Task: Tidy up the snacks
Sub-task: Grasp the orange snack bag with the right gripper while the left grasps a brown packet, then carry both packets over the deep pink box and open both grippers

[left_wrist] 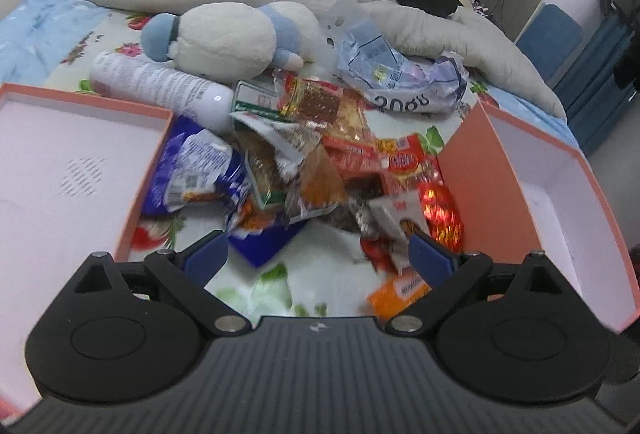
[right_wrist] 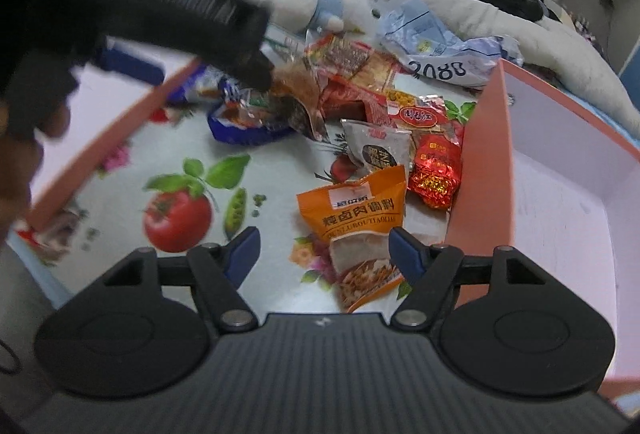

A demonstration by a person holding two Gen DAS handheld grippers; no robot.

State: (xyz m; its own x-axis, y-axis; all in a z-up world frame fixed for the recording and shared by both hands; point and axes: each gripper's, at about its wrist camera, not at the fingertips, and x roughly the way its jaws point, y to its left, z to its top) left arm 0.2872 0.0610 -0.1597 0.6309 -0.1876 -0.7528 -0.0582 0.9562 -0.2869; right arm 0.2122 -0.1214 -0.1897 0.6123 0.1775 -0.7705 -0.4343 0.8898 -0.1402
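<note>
1. The left wrist view looks forward and steeply down along its tool (left_wrist: 316,254), close over the snack pile (left_wrist: 304,161) on the bed.
2. The right wrist view faces likewise from nearer the bed's edge, over the orange packet (right_wrist: 356,218).
3. The 2 views share the pile, both pink boxes (left_wrist: 568,169) and the plush toy (left_wrist: 224,37).

Snack packets (left_wrist: 320,153) heaped ahead of left tool, between two pink boxes. Orange pouch (right_wrist: 360,230) flat, just ahead of right tool, beside right-hand pink box (right_wrist: 484,169).
</note>
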